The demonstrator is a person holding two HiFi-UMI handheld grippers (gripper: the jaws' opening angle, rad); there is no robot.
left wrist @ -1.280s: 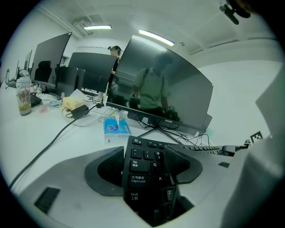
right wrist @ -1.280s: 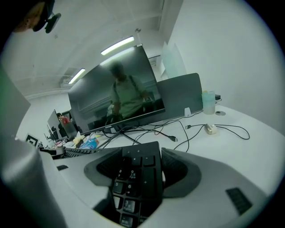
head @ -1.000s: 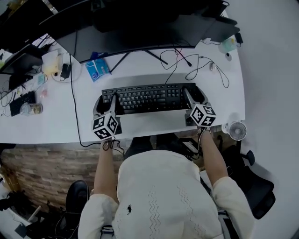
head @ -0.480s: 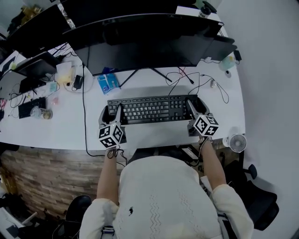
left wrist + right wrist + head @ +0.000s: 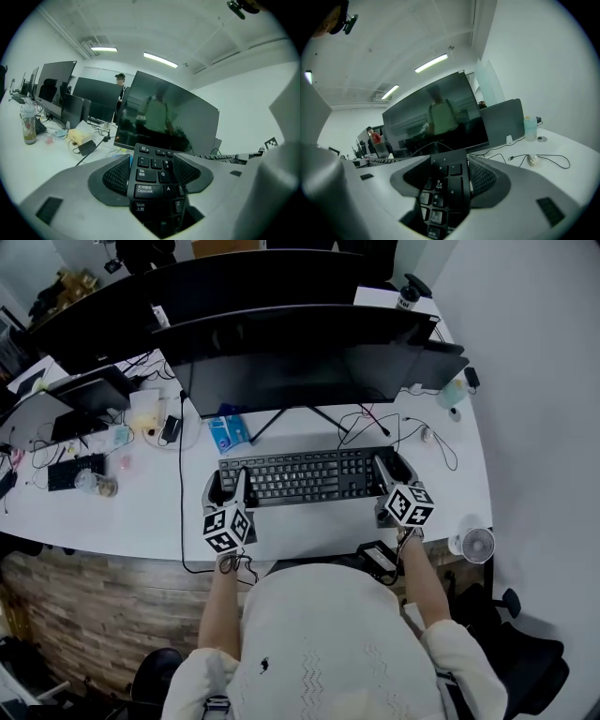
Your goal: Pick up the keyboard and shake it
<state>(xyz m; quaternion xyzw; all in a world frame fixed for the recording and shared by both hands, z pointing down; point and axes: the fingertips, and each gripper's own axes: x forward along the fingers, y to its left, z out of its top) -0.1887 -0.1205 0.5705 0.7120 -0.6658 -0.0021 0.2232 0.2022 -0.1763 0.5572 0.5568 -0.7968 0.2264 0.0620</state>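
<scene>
A black keyboard (image 5: 302, 474) is held level above the white desk (image 5: 150, 512), in front of the monitor. My left gripper (image 5: 227, 486) is shut on its left end, and the left gripper view shows the Caps Lock end of the keyboard (image 5: 152, 176) clamped between the ribbed pads (image 5: 116, 176). My right gripper (image 5: 390, 472) is shut on the right end. In the right gripper view the number-pad end of the keyboard (image 5: 443, 187) sits between the two pads (image 5: 483, 178).
A wide black monitor (image 5: 300, 352) stands close behind the keyboard on a thin-legged stand. Loose cables (image 5: 412, 432) lie at the right, with a small white fan (image 5: 477, 545) near the desk corner. A blue packet (image 5: 228, 434), a bottle (image 5: 94, 484) and a second keyboard (image 5: 75, 470) lie at the left.
The keyboard and both grippers have shifted slightly up and away in the head view, and the view has tipped up to show more of the monitors.
</scene>
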